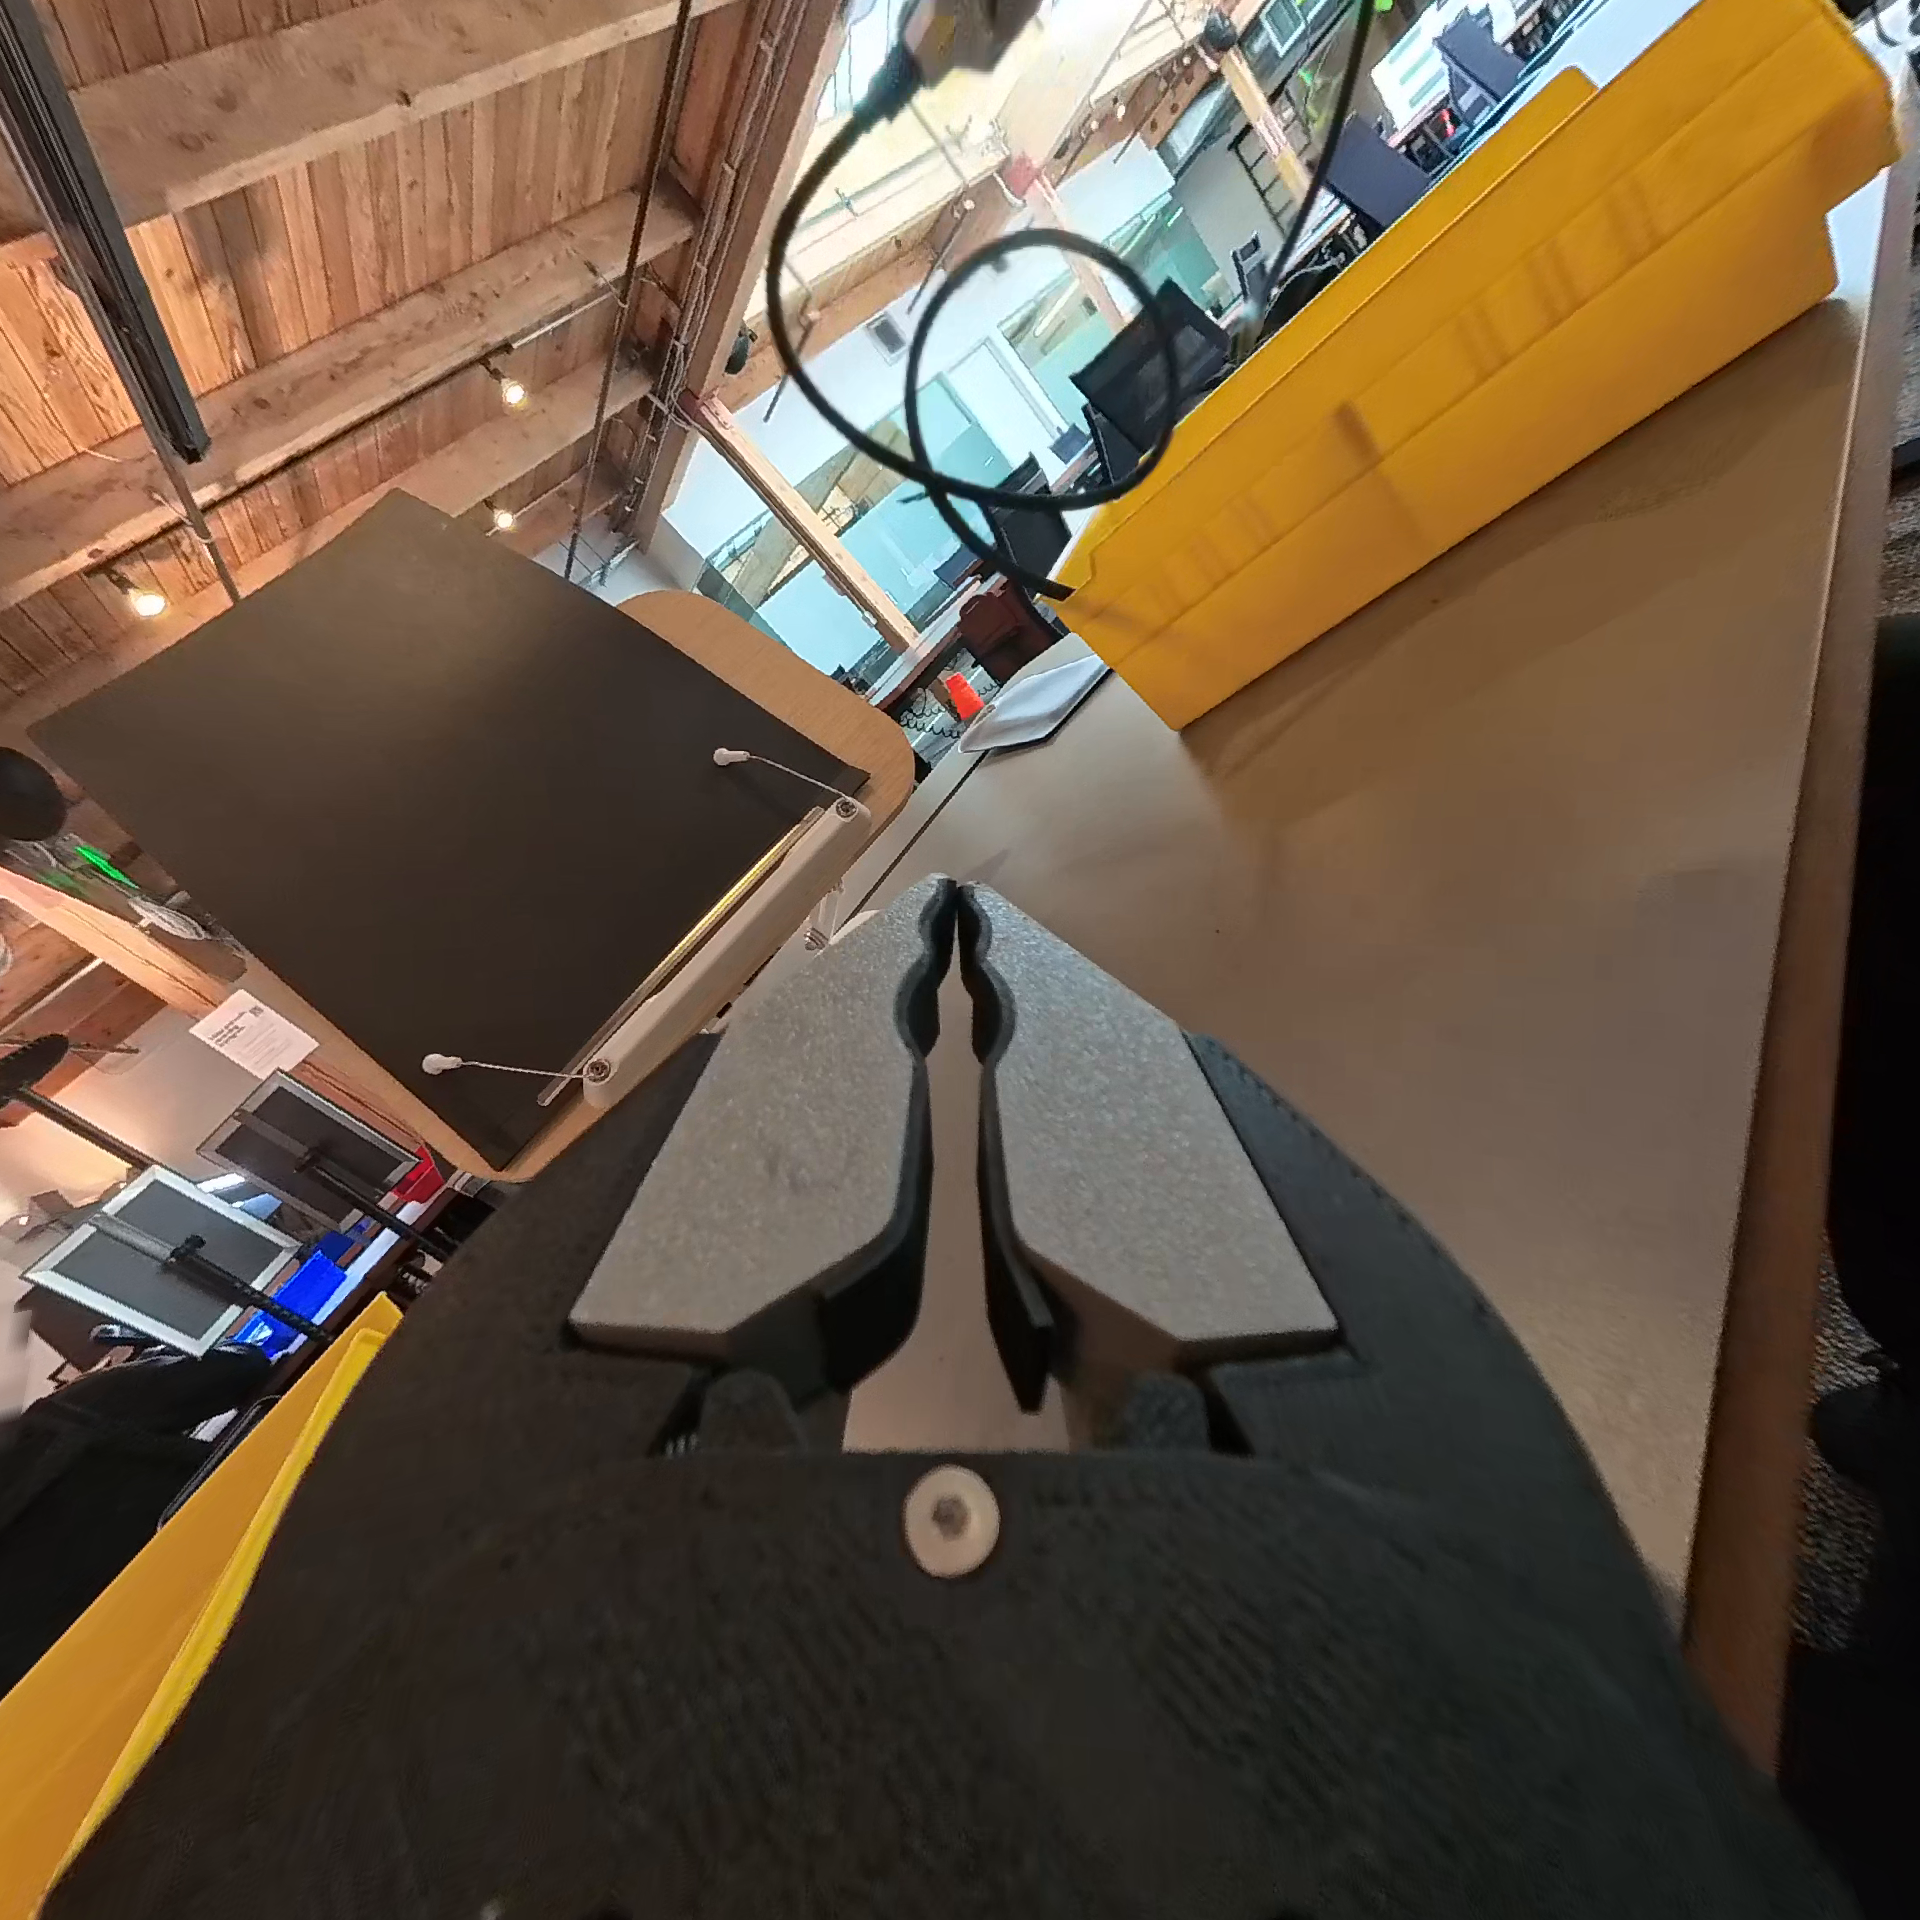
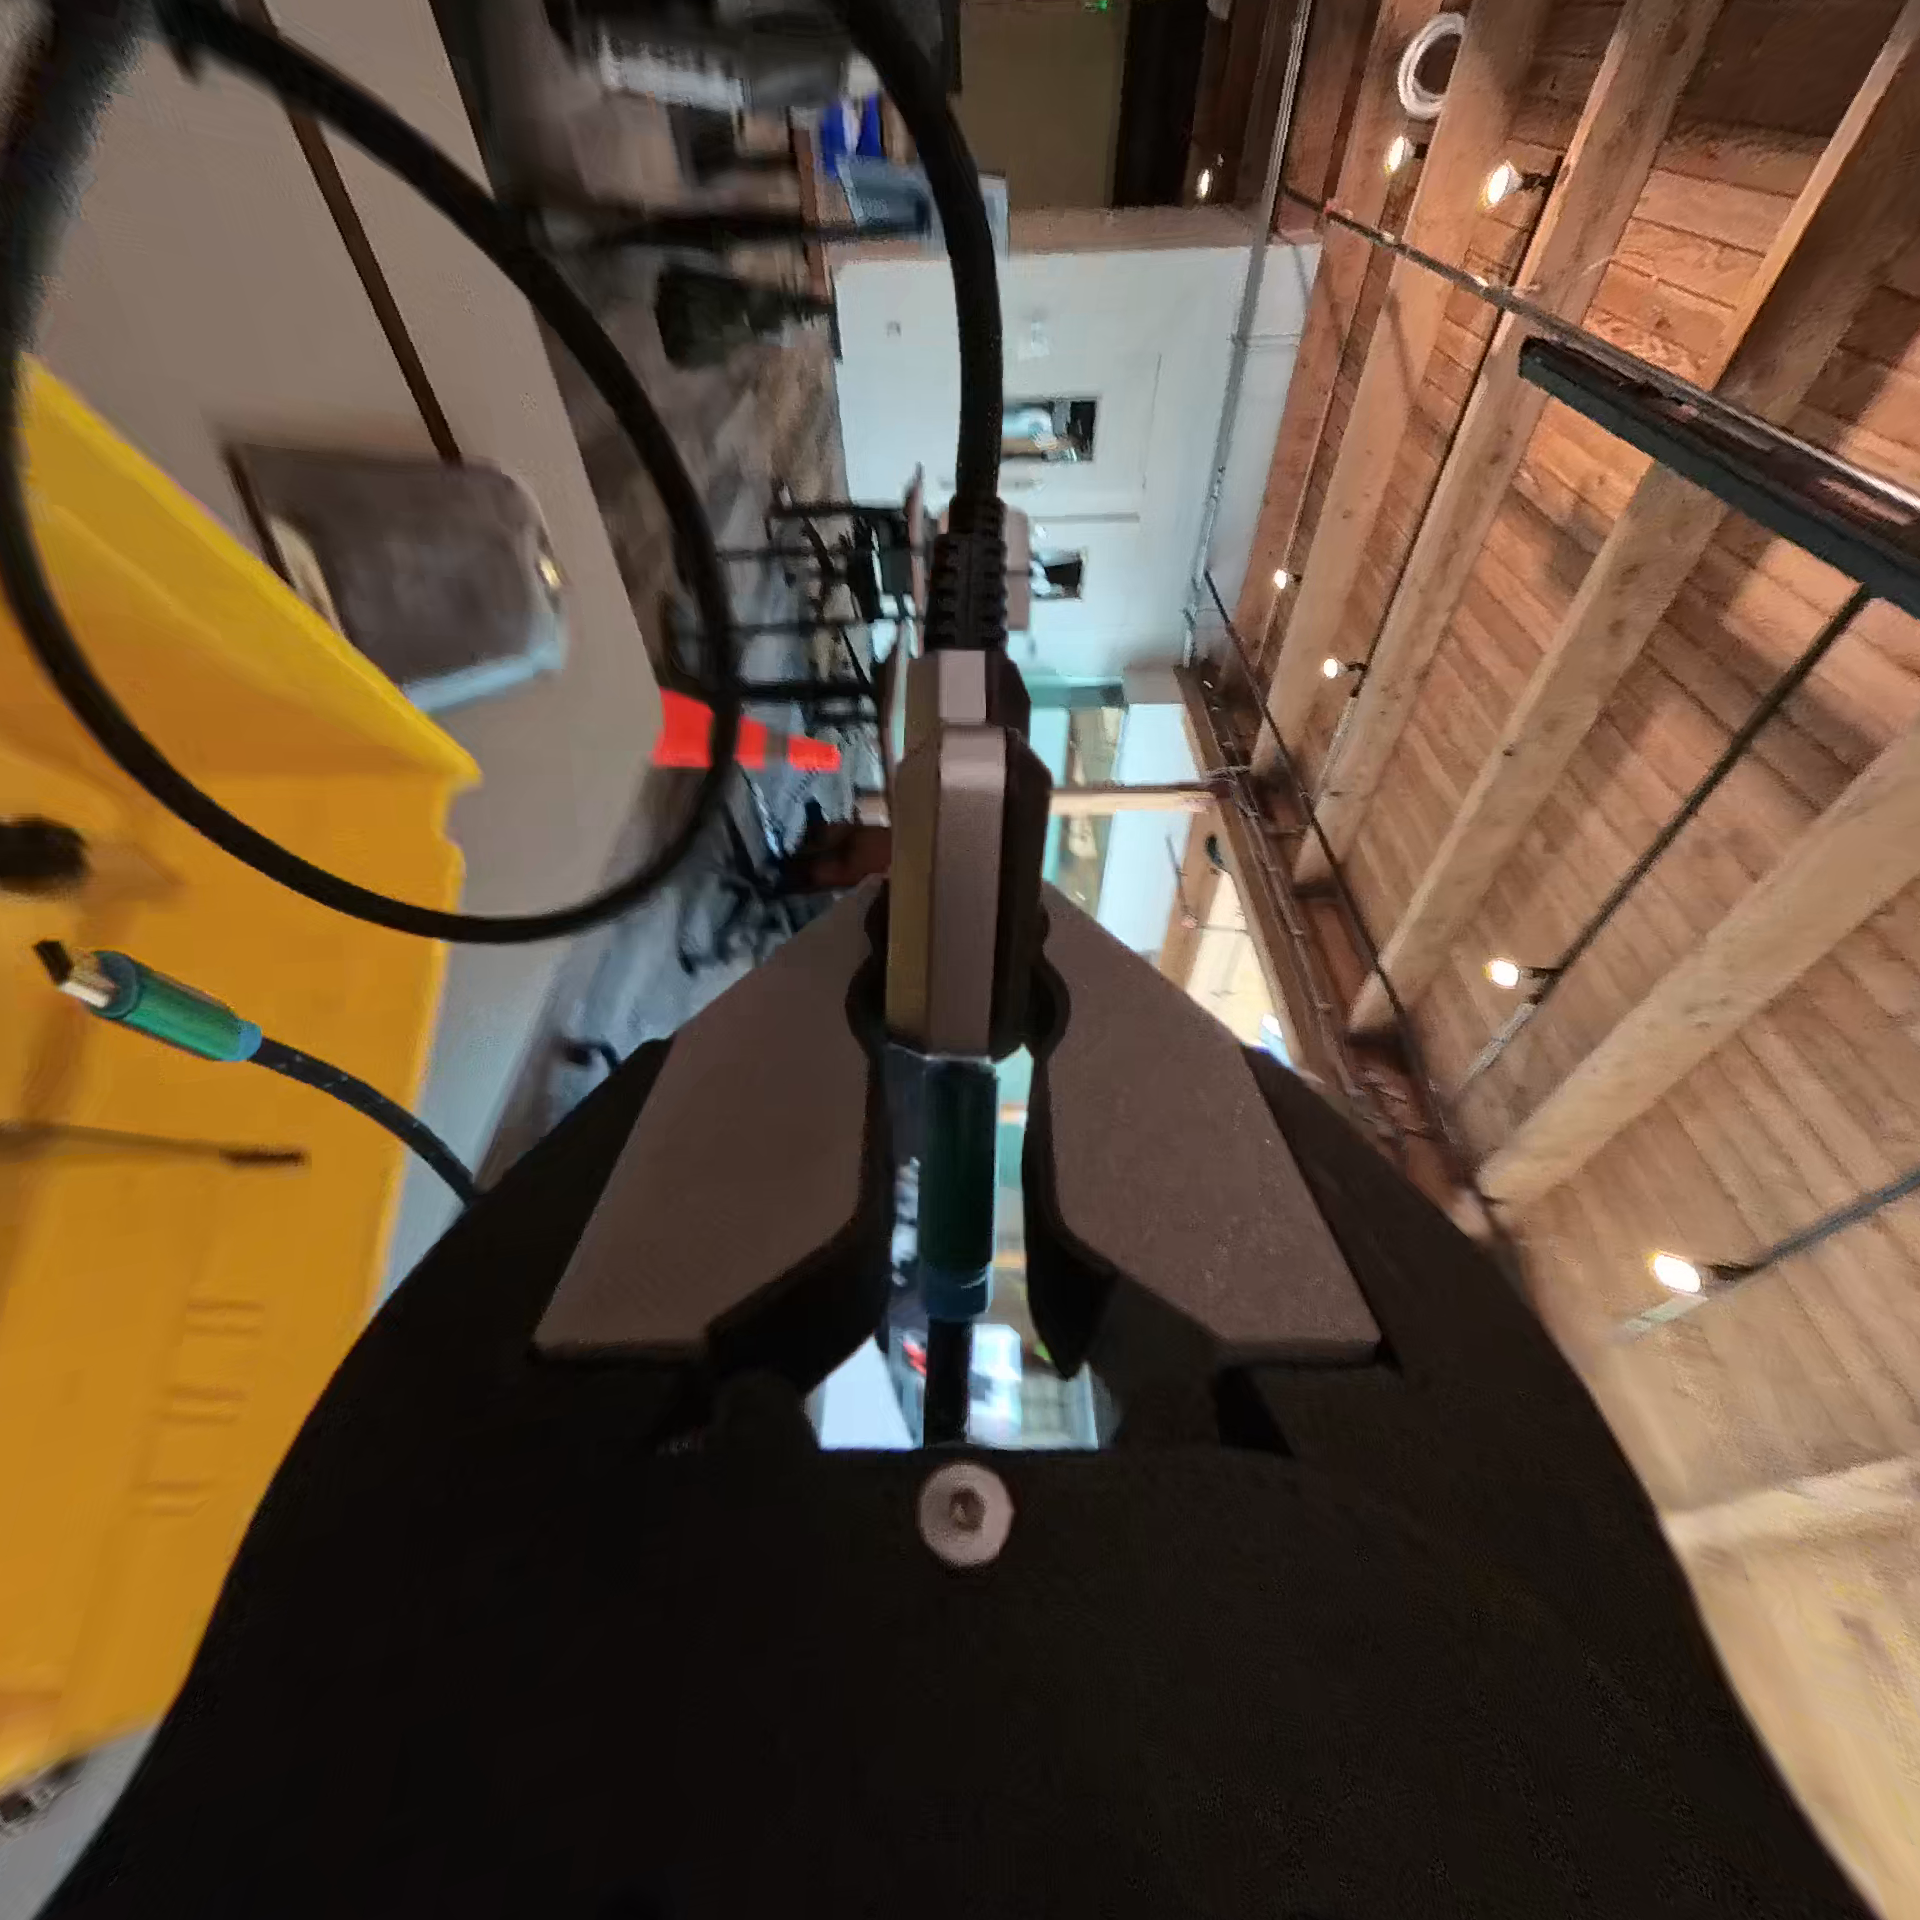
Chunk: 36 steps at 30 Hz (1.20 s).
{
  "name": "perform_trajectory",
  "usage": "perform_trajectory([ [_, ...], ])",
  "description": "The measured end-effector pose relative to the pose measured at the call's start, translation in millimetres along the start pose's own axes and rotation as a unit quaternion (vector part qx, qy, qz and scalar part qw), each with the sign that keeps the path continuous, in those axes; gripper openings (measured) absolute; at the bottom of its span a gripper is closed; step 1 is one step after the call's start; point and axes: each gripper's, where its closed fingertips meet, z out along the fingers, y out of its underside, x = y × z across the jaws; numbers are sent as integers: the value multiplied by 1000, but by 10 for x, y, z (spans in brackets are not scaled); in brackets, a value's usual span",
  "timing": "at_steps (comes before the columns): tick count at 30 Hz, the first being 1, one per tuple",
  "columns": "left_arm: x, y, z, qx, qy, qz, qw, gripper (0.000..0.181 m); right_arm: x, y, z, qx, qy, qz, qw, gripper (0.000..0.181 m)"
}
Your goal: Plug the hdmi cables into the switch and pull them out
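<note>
Right wrist view shows our right gripper [image 2: 961, 935] clamped on the grey switch [image 2: 961, 862] — a green-ended hdmi cable [image 2: 951, 1184] plugged in behind, a black cable [image 2: 961, 343] ahead. Our left gripper [image 1: 956, 899] is pinched closed on nothing above the table [image 1: 1455, 883] — a yellow bin [image 1: 1455, 416] sits beyond.

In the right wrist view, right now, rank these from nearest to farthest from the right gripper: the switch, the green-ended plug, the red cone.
1. The switch, clamped between the right gripper fingers.
2. The green-ended plug, loose at left before the yellow bin.
3. The red cone, far behind.
</note>
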Motion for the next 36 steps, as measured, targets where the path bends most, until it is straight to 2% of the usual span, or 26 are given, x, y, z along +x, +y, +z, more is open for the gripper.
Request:
perform_trajectory([
  [6, 2, -3, -4, 1, 1, 1, 1000, 0, -273, -318, 264, 85, -54, 156, 983, 18],
  [9, 12, -11, -6, 4, 4, 0, 1000, 0, -550, -359, 420, 126, -110, 250, 954, 19],
  [12, 21, -16, -8, 6, 6, 1, 1000, 0, -944, -279, 568, 113, -186, 311, 925, 19],
  [16, 30, -23, -10, 8, 9, 0, 1000, 0, -1382, -224, 565, 105, -285, 302, 904, 19],
  [19, 44, -28, -5, 9, 12, 1, 1000, 0, -1804, -211, 428, 87, -379, 204, 898, 19],
  [21, 52, -26, -5, 8, 11, 7, 1000, 0, -1912, -163, 399, 63, -385, 135, 911, 20],
  [24, 63, -29, -8, 8, 10, 16, 1000, 0, -1993, -100, 324, 21, -423, 111, 899, 20],
  [26, 70, -28, -8, 7, 9, 21, 1000, 0, -2016, -63, 283, -3, -444, 115, 889, 20],
  [28, 73, -26, -10, 7, 8, 25, 1000, 0, -2062, -43, 246, -39, -476, 156, 865, 20],
  [31, 74, -27, -7, 7, 9, 24, 1000, 0, -2200, -68, 210, -53, -515, 227, 825, 21],
  [32, 75, -28, -6, 7, 9, 23, 1000, 0, -2266, -46, 198, -59, -523, 221, 821, 22],
  [34, 79, -25, -3, 7, 10, 23, 1000, 0, -2330, 69, 227, -89, -514, 175, 835, 22],
  [36, 81, -25, -3, 7, 11, 24, 1000, 0, -2362, 104, 217, -117, -522, 172, 827, 23],
])
